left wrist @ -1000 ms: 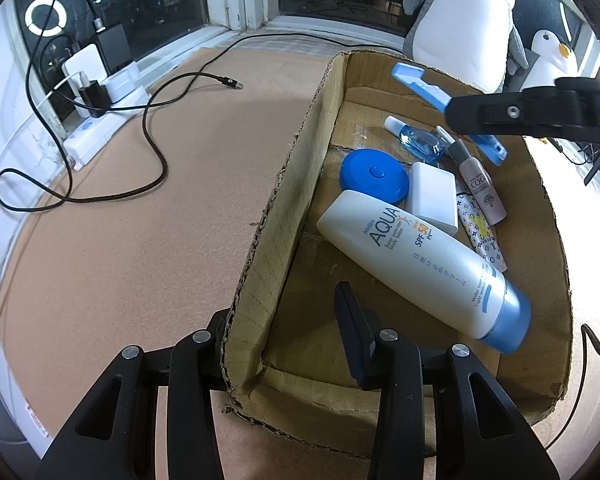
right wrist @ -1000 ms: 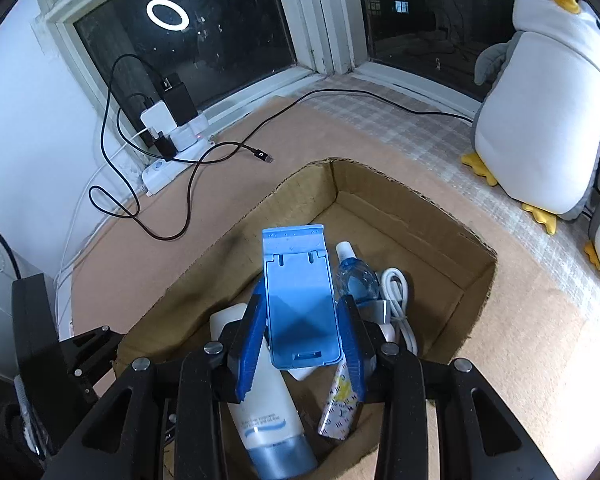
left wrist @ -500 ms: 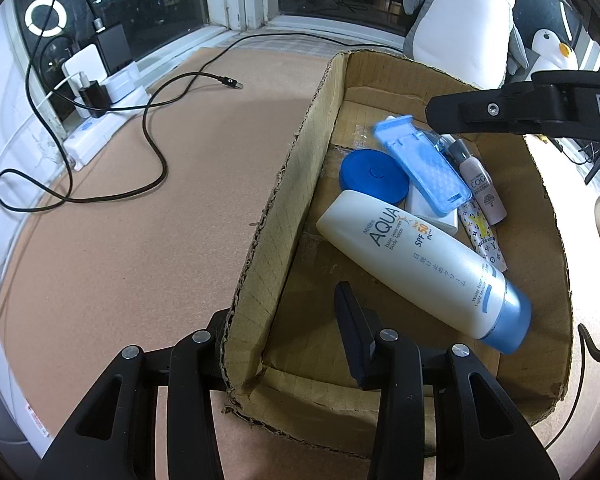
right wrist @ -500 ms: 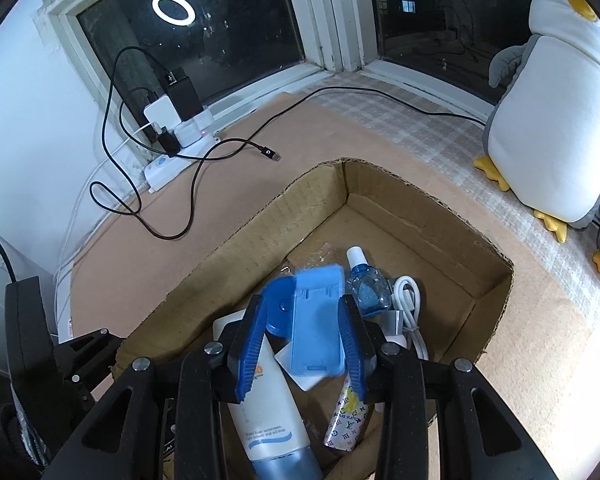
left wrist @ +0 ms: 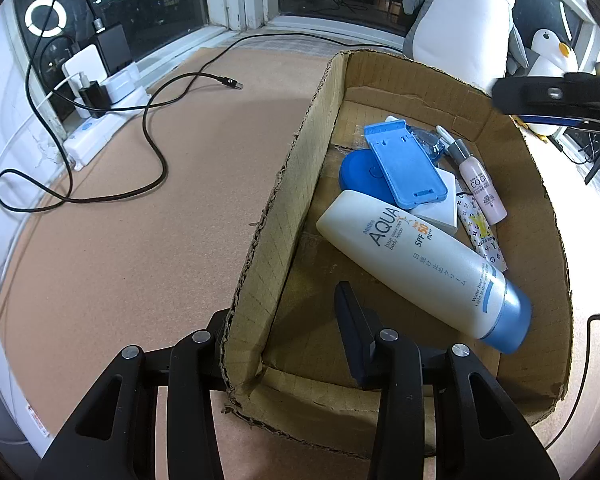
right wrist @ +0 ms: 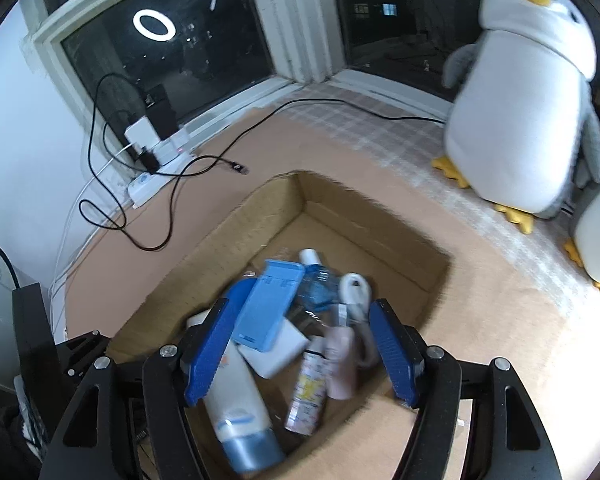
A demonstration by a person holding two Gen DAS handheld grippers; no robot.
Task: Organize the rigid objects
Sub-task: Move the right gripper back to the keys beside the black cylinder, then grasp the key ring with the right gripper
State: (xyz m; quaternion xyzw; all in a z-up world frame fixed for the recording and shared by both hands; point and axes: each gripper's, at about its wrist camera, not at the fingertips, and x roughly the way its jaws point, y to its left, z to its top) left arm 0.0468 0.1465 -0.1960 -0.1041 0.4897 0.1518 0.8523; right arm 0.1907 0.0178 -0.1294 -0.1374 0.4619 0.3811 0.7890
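Note:
A cardboard box (left wrist: 284, 208) (right wrist: 340, 204) sits on the brown mat. My left gripper (left wrist: 280, 304) is shut on its near-left wall, one finger outside and one inside. A blue phone stand (left wrist: 404, 168) (right wrist: 266, 316) lies loose in the box, on top of a blue round case (left wrist: 354, 172) and a white box (left wrist: 440, 208). Beside them lie a white sunscreen bottle (left wrist: 420, 268) (right wrist: 236, 392), a pink bottle (left wrist: 482, 192) and a patterned tube (left wrist: 484, 240). My right gripper (right wrist: 302, 308) (left wrist: 548, 96) hovers above the box. Its jaws are opening, with nothing between the blue pads.
A power strip with chargers (left wrist: 100, 120) and a loose black cable (left wrist: 152, 152) lie on the mat left of the box. Two penguin plush toys (right wrist: 520, 100) stand behind and to the right. A clear blue bottle (right wrist: 318, 288) and a white cable (right wrist: 356, 292) lie deeper in the box.
The right gripper let go of the blue phone stand, which dropped flat onto the things in the box. Its jaws spread wide and it drew back. The left gripper stayed put.

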